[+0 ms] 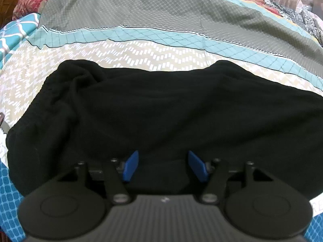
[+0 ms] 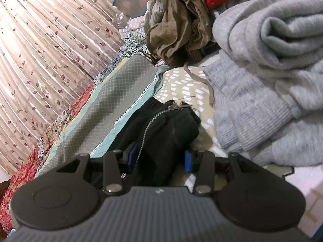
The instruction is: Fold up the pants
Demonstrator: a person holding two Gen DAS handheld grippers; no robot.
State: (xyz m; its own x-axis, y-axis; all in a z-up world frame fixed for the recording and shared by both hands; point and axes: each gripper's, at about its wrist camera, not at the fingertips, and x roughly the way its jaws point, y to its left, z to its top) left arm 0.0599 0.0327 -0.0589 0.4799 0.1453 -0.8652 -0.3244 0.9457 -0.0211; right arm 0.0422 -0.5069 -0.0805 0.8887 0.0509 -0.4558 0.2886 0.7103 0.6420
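Black pants [image 1: 161, 117] lie bunched on the patterned bedspread [image 1: 141, 58] — a fold in progress.

The left gripper [image 1: 163, 166] hovers over the pants' near edge, blue pads parted with no cloth pinched. The right gripper [image 2: 159, 160] straddles a thick fold beside the pants' zipper [image 2: 149, 125] — whether its pads press the cloth cannot be told. A grey sweater [image 2: 262, 90] lies just beyond the pants. To fold well, each gripper likely needs a firm pinch on a corner, then both lift evenly so the layers stay aligned.

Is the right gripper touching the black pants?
Touching. The right wrist view shows the black pants bunched between the right gripper's jaws, cloth against both blue pads.
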